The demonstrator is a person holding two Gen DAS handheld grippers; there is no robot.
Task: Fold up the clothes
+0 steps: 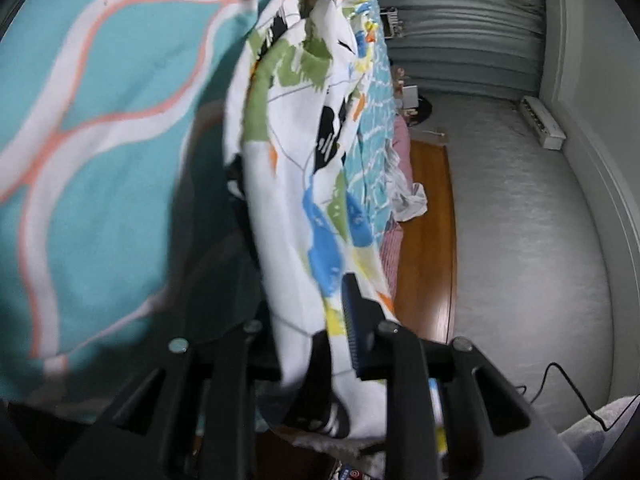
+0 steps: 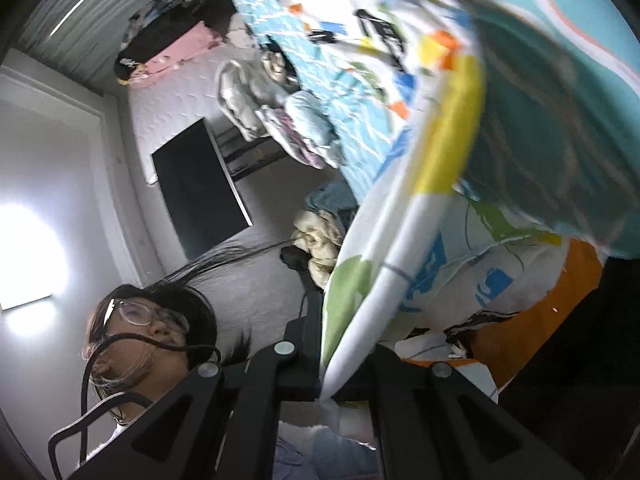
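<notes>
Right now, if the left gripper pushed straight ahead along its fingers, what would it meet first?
The patterned white garment. It already runs between the left gripper fingers and stretches away ahead, so the gripper would push into more of that cloth. The teal bedcover lies beside it; depth is unclear.

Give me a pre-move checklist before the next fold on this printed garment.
1. Left tool has the printed garment between its fingers: ok.
2. Right tool shut on the garment's folded edge: ok.
3. Garment hangs between both tools, off the teal bedding: ok.
4. Garment edges aligned: cannot tell, the cloth is bunched and blurred.
5. Landing spot on the bed free: cannot tell.
</notes>
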